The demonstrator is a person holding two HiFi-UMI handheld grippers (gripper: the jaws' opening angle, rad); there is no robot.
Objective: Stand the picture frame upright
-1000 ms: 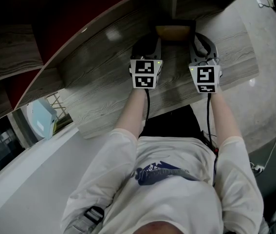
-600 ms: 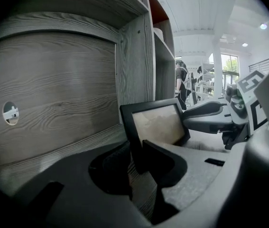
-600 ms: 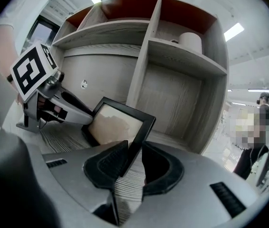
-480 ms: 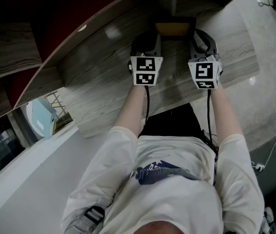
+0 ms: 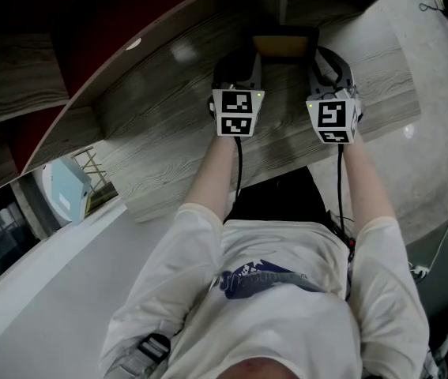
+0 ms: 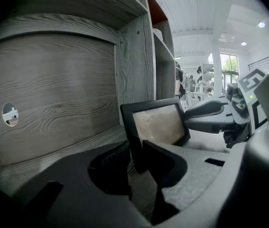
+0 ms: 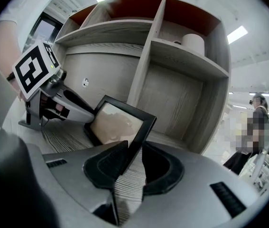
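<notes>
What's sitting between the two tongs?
The picture frame, tilted back. The left tongs pinch one side edge, the right tongs the other. The head view shows it.

layout | picture frame (image 6: 158, 125) is sitting on the shelf (image 5: 168, 133) | left gripper (image 6: 135, 158) flanking its left edge, right gripper (image 7: 133, 158) its right | divider (image 7: 146, 65) standing behind

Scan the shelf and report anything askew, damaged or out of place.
Only the black rectangular picture frame stands out: it leans back at a tilt in the grey wooden shelf unit, with the left claw and the right claw each clamped on a side edge. No damage or spill shows.
</notes>
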